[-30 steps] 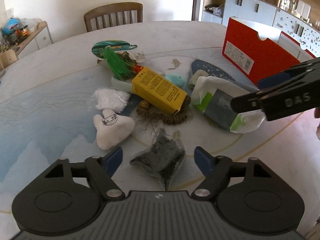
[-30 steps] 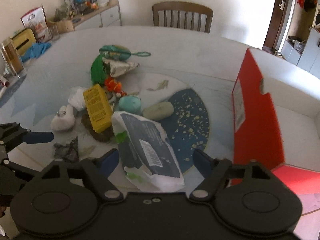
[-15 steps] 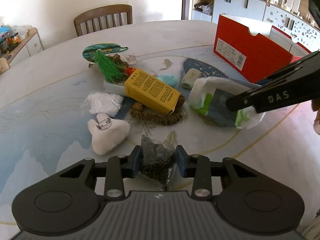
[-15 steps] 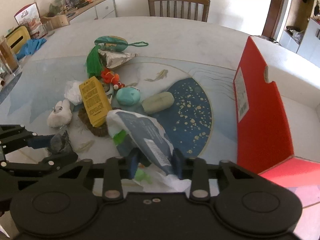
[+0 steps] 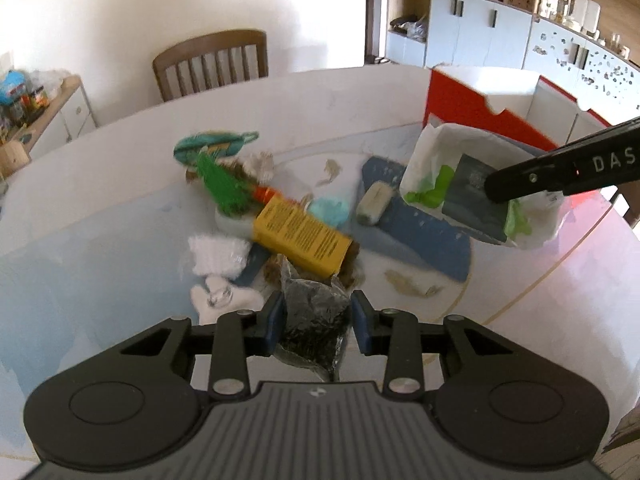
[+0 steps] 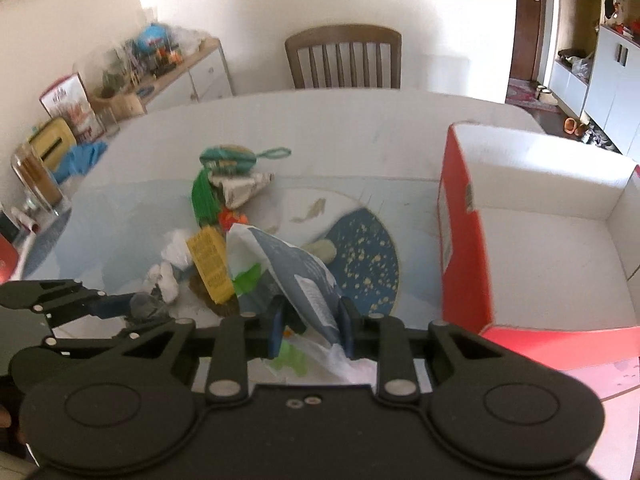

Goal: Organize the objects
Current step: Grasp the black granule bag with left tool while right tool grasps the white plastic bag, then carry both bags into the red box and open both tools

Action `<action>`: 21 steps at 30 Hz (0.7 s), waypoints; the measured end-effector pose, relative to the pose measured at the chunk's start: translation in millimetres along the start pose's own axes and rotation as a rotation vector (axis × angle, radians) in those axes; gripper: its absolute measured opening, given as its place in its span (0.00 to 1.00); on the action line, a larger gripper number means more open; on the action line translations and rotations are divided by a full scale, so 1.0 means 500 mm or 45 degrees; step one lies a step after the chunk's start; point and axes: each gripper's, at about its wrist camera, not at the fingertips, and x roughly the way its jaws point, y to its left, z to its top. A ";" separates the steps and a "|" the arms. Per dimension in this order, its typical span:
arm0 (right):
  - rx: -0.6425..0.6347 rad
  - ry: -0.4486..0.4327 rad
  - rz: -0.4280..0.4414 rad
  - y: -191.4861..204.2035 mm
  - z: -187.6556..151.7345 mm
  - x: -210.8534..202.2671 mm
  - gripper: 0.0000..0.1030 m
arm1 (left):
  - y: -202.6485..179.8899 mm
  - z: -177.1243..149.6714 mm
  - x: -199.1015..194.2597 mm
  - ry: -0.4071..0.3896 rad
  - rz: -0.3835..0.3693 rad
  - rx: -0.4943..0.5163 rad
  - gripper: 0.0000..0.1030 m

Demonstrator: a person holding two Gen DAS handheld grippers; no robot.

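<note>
Over the round table (image 5: 100,208) both grippers have something pinched. The left gripper (image 5: 318,322) is clamped on a small clear bag of dark stuff (image 5: 314,316), lifted just above the clutter by the yellow box (image 5: 302,240). The right gripper (image 6: 310,324) squeezes a grey-and-white wipes pack (image 6: 296,268), off the table, beside the open red shoebox (image 6: 464,240).

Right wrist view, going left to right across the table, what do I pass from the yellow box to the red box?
Yellow box → dark blue and white packet held in the right gripper → pale green soap bar → speckled blue patch of the tabletop → open red box.
</note>
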 end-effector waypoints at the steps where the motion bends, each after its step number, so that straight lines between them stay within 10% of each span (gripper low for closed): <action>1: 0.007 -0.009 0.007 -0.006 0.003 -0.008 0.25 | -0.007 0.007 -0.004 -0.009 0.005 0.008 0.34; 21: 0.063 -0.223 -0.003 -0.230 0.060 -0.151 0.26 | -0.229 0.222 -0.041 -0.180 -0.025 0.082 0.34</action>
